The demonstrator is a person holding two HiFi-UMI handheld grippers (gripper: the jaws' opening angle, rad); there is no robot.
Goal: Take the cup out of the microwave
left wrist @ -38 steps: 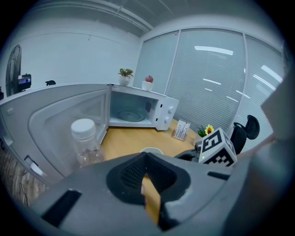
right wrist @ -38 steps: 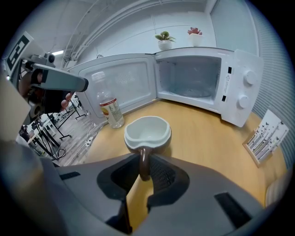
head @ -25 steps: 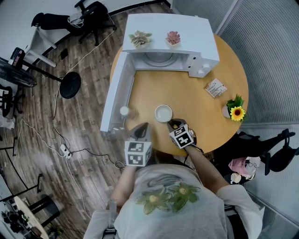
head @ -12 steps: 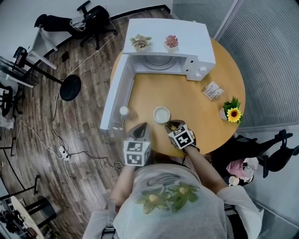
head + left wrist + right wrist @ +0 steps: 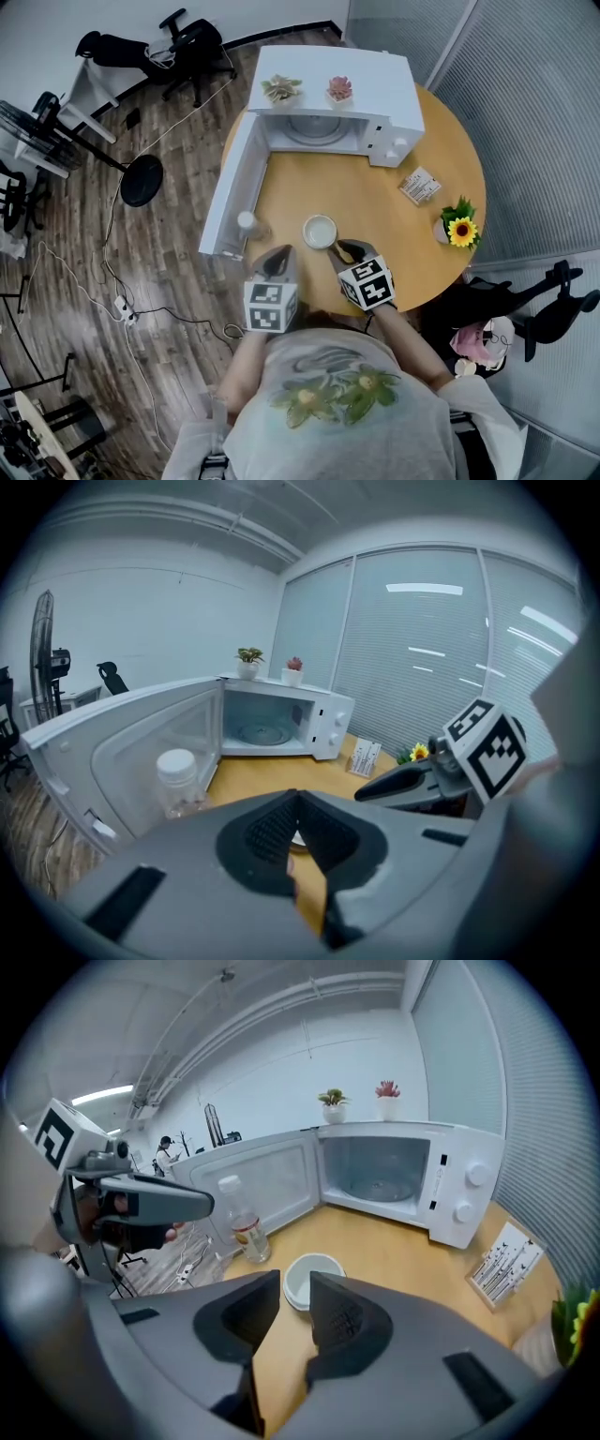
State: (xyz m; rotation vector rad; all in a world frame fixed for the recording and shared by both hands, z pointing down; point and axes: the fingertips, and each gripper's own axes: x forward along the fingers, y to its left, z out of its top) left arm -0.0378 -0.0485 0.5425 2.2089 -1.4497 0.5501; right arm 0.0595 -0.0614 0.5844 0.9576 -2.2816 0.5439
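Right gripper (image 5: 294, 1277): its jaws have just been opening and stand parted, grasping nothing. Its view shows the white cup (image 5: 302, 1288) upright on the desk (image 5: 394, 1241) just past the tips. Left gripper (image 5: 298, 794) is clenched shut and empty, its jaws hiding most of the cup. From the head view, the cup sits well clear of the open microwave (image 5: 337, 89).

Office interior. Swivel chairs (image 5: 192, 36) at upper left, a standing fan (image 5: 28, 141) at the left edge, blind-lined glass partitions (image 5: 534, 94) along the right, cables (image 5: 122, 292) across plank floor (image 5: 75, 253), and a round worktop (image 5: 375, 206) bearing a microwave (image 5: 384, 75).
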